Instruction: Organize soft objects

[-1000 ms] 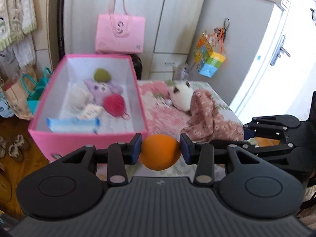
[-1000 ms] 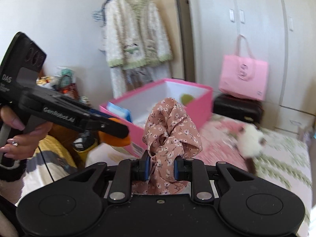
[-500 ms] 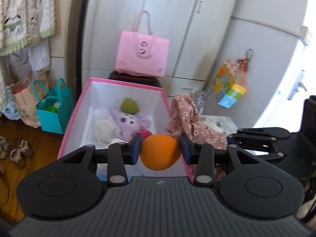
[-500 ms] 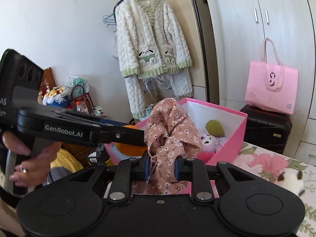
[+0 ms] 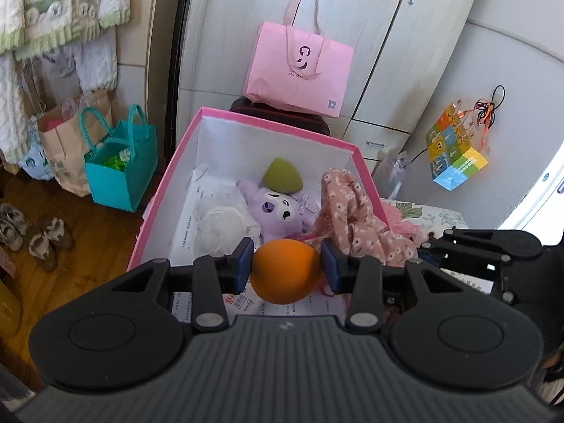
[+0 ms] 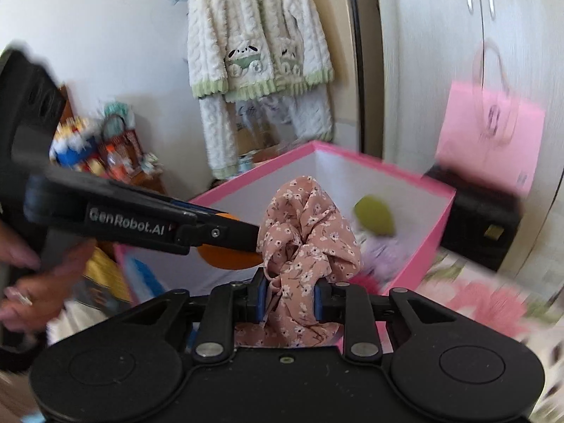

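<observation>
— Over the pink storage box [image 5: 169, 172] is where we have ended up: a second ago we were low by the bed, facing the box's near wall, and now we look down into it from above.

— So both loads can drop. What do we carry?

— Our right gripper [image 6: 287, 298] is pinching the floral cloth [image 6: 306, 239], bunched above the box's right side; our left gripper [image 5: 287, 269] is pressed onto the orange foam ball [image 5: 286, 272], over the near end.

— What's already inside?

— Farther in, a purple plush [image 5: 276, 211] and a green sponge [image 5: 283, 177]. We judge release is next.
</observation>
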`<state>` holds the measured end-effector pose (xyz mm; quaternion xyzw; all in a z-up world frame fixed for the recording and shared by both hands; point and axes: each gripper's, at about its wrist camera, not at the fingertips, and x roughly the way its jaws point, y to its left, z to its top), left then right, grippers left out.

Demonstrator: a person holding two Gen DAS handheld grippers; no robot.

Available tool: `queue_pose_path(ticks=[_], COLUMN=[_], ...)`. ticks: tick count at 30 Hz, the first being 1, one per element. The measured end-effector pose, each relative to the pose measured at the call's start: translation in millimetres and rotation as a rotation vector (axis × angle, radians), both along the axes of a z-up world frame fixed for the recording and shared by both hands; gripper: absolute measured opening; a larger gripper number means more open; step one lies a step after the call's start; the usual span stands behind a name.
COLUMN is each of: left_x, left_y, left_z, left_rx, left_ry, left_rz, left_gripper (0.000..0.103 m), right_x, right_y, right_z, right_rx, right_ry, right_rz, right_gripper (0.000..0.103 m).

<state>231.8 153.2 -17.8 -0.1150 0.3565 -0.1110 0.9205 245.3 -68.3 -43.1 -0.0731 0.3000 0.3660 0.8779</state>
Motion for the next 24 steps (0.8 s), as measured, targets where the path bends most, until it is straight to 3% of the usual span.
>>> queue_pose_path(ticks=[6, 8, 10, 17, 24], left_x=[3.7, 1.8, -4.0, -36.6, -74.6], left_y=[1.3, -0.2, 1.0, 5.3, -2.3], left_z=[-7.2, -7.4, -5.1, 15.8, 39.9], left_rx=[0.039, 0.076, 0.084, 0.094, 0.083], left_ry=[0.022, 0.019, 0.007, -0.065, -0.11], left_rz=[0.042, 0.043, 0.048, 0.047, -0.025], left_gripper=[0.046, 0.053, 0.064, 0.071, 0.076], right_x=[6.9, 9.7, 10.6, -13.4, -54.9], right_y=[13.1, 18.1, 22.1, -9.1, -52.8], right_z=[-6.7, -9.9, -13.2, 7.2, 33.1], right_rx=[-0.042, -0.053, -0.08, -0.004, 0.024], right_ry=[0.029, 0.034, 0.055, 0.015, -0.03], right_rz=[0.056, 0.06, 0.092, 0.073, 0.033], right_gripper=[0.033, 0.054, 0.066, 0.067, 0.069])
